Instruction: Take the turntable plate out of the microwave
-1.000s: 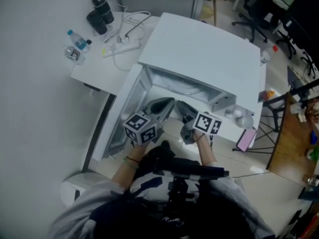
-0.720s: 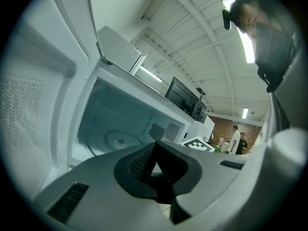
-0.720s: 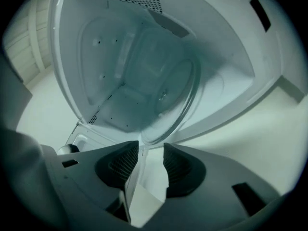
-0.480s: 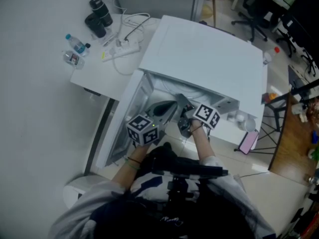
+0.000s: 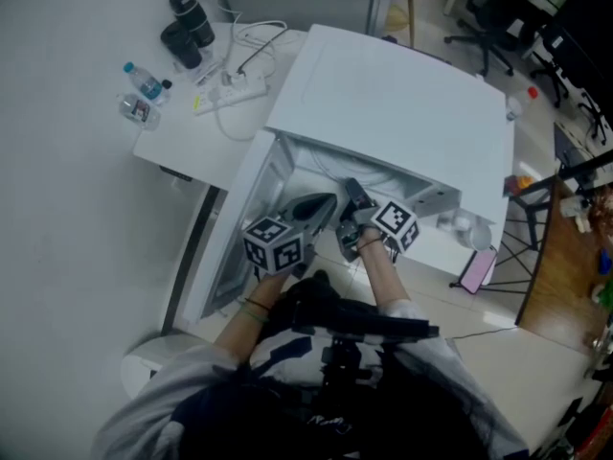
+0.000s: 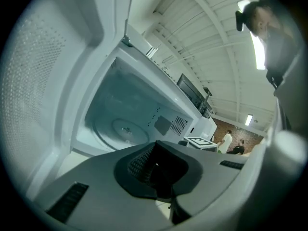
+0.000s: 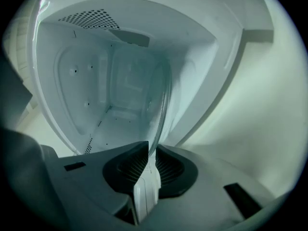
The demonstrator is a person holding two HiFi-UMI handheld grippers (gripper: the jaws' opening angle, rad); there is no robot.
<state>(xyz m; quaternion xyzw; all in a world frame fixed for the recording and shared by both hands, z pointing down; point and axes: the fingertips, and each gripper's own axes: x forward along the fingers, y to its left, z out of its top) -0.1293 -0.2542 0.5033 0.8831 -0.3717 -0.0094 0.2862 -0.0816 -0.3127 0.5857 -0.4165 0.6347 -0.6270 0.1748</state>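
The white microwave (image 5: 383,94) stands with its door swung open to the left. The glass turntable plate (image 6: 120,129) lies on the cavity floor in the left gripper view. In the rolled right gripper view its clear rim (image 7: 163,105) runs as an arc into the jaws. My right gripper (image 7: 150,160) reaches into the cavity (image 5: 350,195); its jaws have just been closing and now pinch the plate's rim. My left gripper (image 6: 156,170) is shut with nothing in it, and it hovers at the cavity mouth (image 5: 321,209), left of the right one.
The open door (image 5: 225,228) stands close on the left of both grippers. A white table carries bottles (image 5: 144,84), a black flask (image 5: 192,17) and a power strip (image 5: 235,89). A pink phone (image 5: 472,268) lies right of the microwave.
My right gripper has rolled and pushed further into the cavity, and its jaws have come together on the plate's rim. The left gripper has sunk slightly.
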